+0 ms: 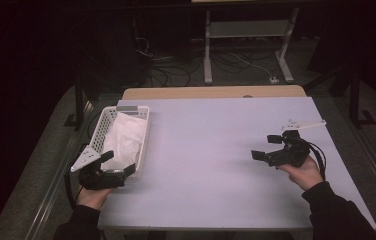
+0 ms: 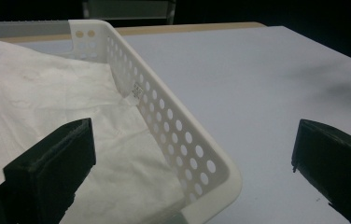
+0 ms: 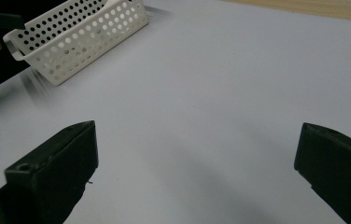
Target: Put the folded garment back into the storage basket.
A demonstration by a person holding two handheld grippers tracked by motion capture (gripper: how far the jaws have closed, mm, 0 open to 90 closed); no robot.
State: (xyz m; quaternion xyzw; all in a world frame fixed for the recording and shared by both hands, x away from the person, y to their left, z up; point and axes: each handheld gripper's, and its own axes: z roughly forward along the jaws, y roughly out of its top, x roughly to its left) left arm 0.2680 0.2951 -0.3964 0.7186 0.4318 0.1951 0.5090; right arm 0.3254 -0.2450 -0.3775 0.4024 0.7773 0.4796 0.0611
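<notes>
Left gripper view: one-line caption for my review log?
Open left gripper straddling the near corner of a white perforated basket that holds crumpled white cloth.

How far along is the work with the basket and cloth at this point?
Looks done: the crumpled white cloth lies inside the white perforated plastic basket on the pale table. In hand: nothing; the left gripper is open, its jaws straddling the basket's near corner, and the right gripper is open over bare table. What is left I cannot tell.

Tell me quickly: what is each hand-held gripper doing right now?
Left hand-held gripper: open, holding nothing, straddling the near corner of the white basket.
Right hand-held gripper: open, holding nothing.
</notes>
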